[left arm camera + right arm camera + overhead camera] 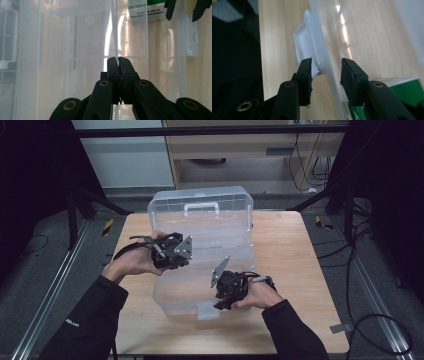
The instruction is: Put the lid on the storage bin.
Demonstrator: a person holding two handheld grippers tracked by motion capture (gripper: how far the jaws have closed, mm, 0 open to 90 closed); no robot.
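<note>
A pale wooden table [300, 270] stands on grey carpet, with dark stands and loose cables round it. Nearest the person, the right gripper [226, 301] sits at the front wall of a clear plastic storage box [200, 270], beside its front latch [305, 50]; its jaws are spread, one outside by the latch, the other inside the wall, not yet pinching. Farther in, the left gripper [167, 251] is pressed together on the thin edge of the box's left wall [116, 37], steadying it. Behind, the lid [202, 205] stands upright with one white handle [201, 208].

The step in hand looks like securing the box with both grippers. The next move probably calls for the right jaws to close on the front wall.

Counted: one box, one lid, two grippers, one green-labelled packet [407, 90] inside.
</note>
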